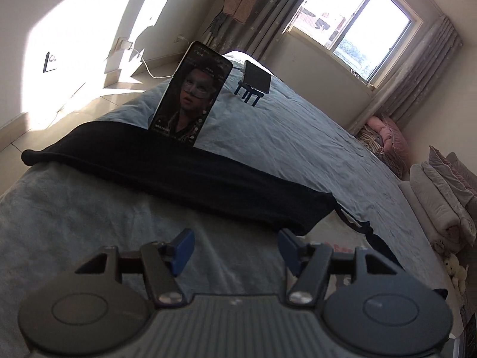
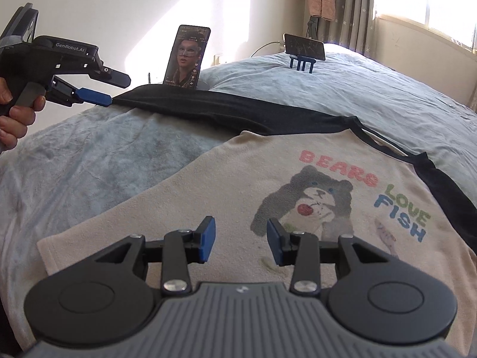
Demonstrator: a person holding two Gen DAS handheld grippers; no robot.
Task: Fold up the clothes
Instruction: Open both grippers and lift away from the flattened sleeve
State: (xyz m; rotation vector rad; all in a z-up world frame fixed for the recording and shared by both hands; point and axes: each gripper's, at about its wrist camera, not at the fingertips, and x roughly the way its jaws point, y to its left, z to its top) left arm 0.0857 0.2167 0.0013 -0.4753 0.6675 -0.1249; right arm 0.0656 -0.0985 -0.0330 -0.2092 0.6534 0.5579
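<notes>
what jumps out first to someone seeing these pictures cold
The cream shirt with a bear print and black sleeves, spread flat on the blue bed, fills the right wrist view. Behind it a phone stands upright showing a masked face. The right gripper hovers open over the shirt, and the left gripper sits at the tip of the long black sleeve.

Two black handheld grippers, the left gripper marked "GenRobot.AI" in white and the right gripper ridged grey at its base, each carry blue finger pads, silver screws and round black discs.
</notes>
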